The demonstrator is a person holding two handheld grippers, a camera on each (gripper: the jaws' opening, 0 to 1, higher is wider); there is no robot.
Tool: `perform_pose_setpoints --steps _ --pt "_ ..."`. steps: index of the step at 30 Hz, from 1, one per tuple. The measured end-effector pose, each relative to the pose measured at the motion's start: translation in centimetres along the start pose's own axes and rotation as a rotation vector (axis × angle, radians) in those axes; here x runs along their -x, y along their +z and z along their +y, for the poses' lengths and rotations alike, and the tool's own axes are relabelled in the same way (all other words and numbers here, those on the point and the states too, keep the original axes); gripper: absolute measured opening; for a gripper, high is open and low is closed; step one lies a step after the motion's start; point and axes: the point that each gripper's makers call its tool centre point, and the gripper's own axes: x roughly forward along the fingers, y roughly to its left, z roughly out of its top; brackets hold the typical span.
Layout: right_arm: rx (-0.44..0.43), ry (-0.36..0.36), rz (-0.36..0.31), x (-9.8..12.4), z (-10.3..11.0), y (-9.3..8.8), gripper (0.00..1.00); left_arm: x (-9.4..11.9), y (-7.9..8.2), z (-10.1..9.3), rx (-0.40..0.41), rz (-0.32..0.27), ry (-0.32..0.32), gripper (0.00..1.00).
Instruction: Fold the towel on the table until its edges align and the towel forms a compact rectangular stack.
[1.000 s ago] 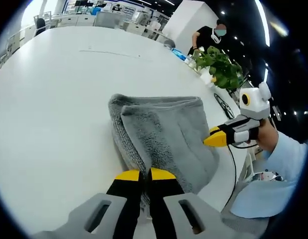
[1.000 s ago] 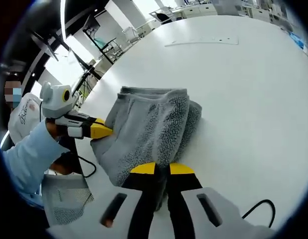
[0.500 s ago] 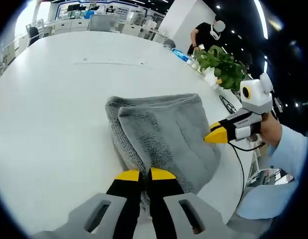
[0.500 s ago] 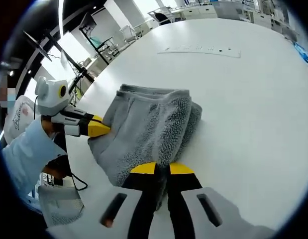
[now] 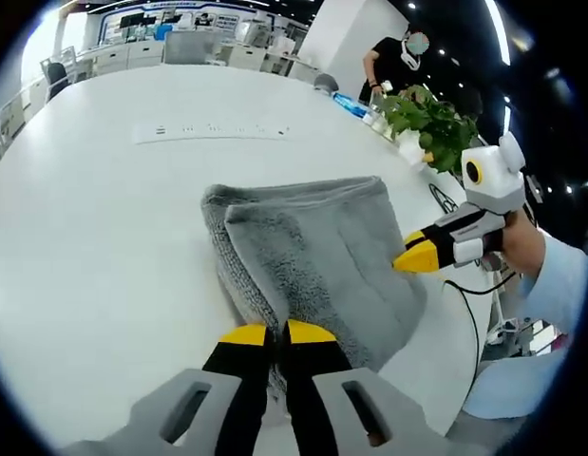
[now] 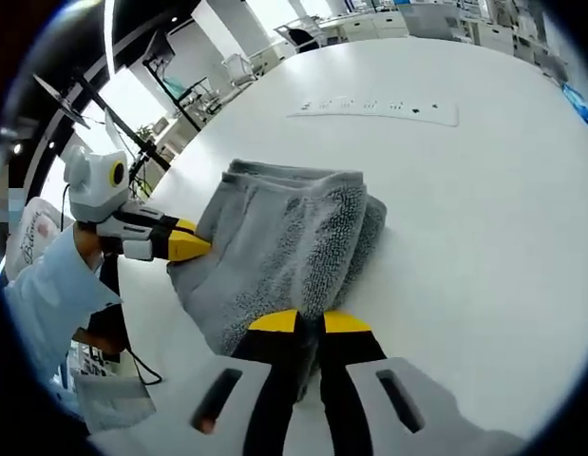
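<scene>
The big white table [image 5: 104,218] holds a gray towel [image 5: 312,256] near its edge, already folded into a thick, soft bundle with a rounded fold on one side. Since a moment ago the towel has hardly moved on the table; the views have only tilted a little, so a long pale strip [image 5: 210,130] on the table now shows more clearly, and the person's sleeve [image 6: 42,285] has shifted. That tells me the fold is paused, not finished: the layers look lumpy and the edges do not line up neatly yet. The left claw [image 5: 268,333] is closed tight on the near edge of the towel, its yellow tips pinched together on the cloth. The right claw [image 6: 309,322] is closed the same way on the other end of the towel. A green plant [image 5: 428,123] stands at the far edge of the table, well apart from the towel.
</scene>
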Motion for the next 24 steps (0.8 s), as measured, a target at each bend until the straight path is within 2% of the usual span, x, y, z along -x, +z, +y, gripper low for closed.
perform_pose_setpoints --steps 3,6,8,11,13,15,17,18,24 --pt "-0.001 0.004 -0.003 0.0 -0.1 -0.2 0.07 0.0 -0.2 -0.1 -0.008 -0.012 -0.005 0.07" --pt "0.064 0.0 -0.028 0.6 0.1 0.0 0.11 0.4 0.0 0.3 -0.049 -0.039 0.006 0.12" --pt "0.079 -0.001 -0.041 0.9 0.1 0.4 0.13 0.8 -0.1 0.1 -0.045 -0.047 0.006 0.17" --pt "0.127 -0.015 -0.051 1.8 0.4 0.5 0.2 1.8 -0.3 -0.6 -0.05 -0.061 0.0 0.23" --pt "0.144 -0.023 -0.055 2.2 0.7 0.3 0.26 2.3 -0.2 0.0 -0.059 -0.072 0.002 0.24" --pt "0.163 -0.027 -0.075 3.1 1.2 0.2 0.32 3.7 0.0 -0.9 -0.062 -0.098 0.003 0.25" --pt "0.181 -0.034 -0.089 3.5 1.2 0.3 0.36 4.4 0.4 0.0 -0.082 -0.118 0.014 0.27" --pt "0.191 -0.038 -0.097 3.8 1.2 0.3 0.39 5.2 0.3 -0.3 -0.099 -0.135 0.019 0.29" --pt "0.231 -0.045 -0.121 6.0 2.2 -1.7 0.45 8.6 -1.1 -1.3 -0.144 -0.175 0.05 0.32"
